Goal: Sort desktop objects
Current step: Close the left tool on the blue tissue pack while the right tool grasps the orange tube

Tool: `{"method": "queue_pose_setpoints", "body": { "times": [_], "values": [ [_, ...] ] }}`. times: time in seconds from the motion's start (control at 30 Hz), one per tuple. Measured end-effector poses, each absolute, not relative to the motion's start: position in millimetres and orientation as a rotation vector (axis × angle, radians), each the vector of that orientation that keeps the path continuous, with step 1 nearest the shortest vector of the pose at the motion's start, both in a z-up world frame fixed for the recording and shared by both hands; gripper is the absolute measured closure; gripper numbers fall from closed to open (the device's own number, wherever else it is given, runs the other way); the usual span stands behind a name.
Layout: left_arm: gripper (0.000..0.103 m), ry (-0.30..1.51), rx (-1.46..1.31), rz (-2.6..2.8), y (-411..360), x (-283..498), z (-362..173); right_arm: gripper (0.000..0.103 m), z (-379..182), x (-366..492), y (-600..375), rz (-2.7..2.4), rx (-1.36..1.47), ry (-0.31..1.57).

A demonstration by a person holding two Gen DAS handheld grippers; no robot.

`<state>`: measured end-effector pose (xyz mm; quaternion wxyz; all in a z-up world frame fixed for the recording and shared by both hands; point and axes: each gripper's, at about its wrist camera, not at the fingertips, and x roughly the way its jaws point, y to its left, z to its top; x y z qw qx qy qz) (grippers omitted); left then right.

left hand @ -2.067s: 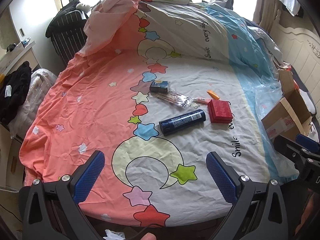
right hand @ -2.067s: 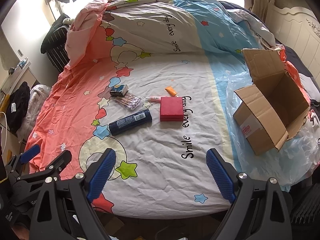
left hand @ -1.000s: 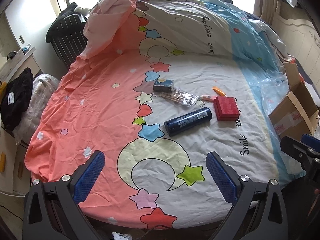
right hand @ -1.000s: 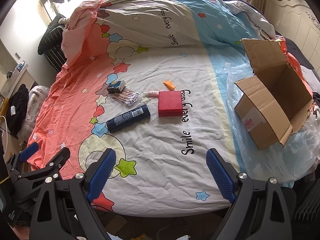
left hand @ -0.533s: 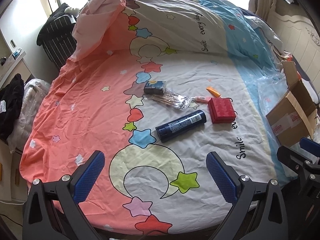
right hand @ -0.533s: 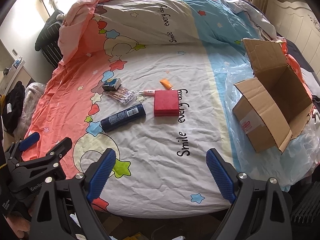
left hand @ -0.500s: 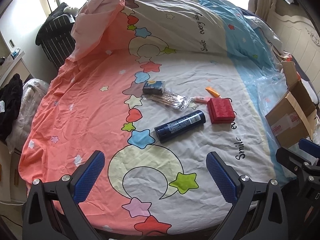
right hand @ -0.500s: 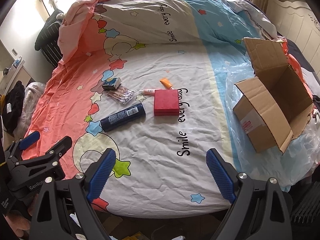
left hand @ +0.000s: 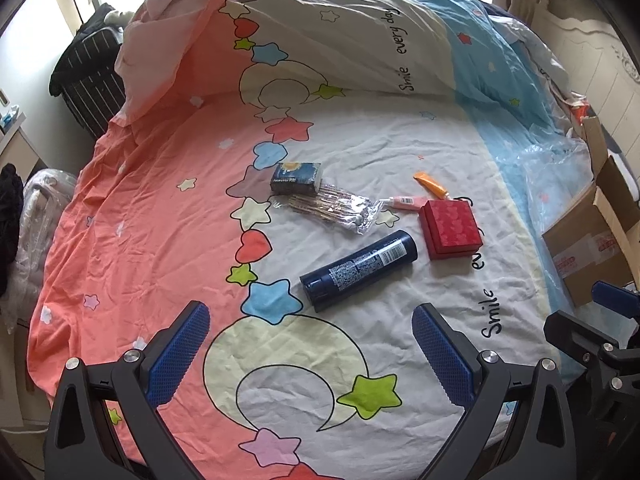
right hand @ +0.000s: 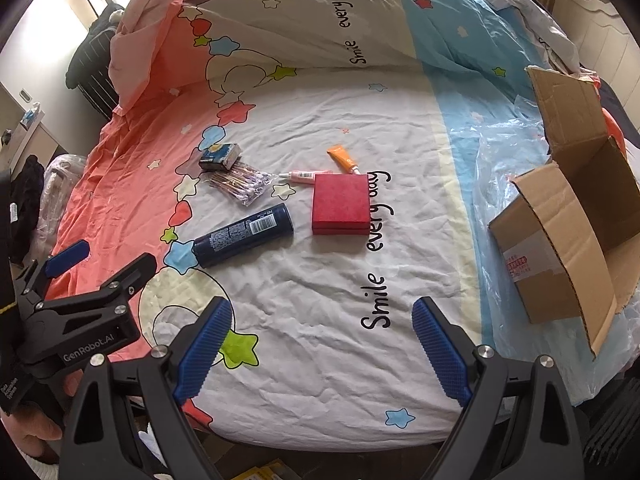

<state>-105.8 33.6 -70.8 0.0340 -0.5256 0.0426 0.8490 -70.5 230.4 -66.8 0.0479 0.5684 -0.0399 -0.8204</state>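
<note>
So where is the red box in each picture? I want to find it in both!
Left wrist view: the red box lies right of centre on the bed sheet, just right of the dark blue bottle.
Right wrist view: the red box lies near the middle, again right of the dark blue bottle.
Shared landmark: the open cardboard box, far right in both.

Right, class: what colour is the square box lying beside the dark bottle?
Red: the square box shows best in the right wrist view, beside the dark bottle.
</note>
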Motion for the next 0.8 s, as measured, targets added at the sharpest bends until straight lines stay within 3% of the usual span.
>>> {"method": "queue_pose_setpoints", "body": {
  "times": [0.8],
  "values": [
    [0.0,-0.154,-1.819,2.523,24.3,-212.4,-134.8,0.013,-105.2,-170.6,238.7,-2.483,1.731,0.009]
  ]
}}
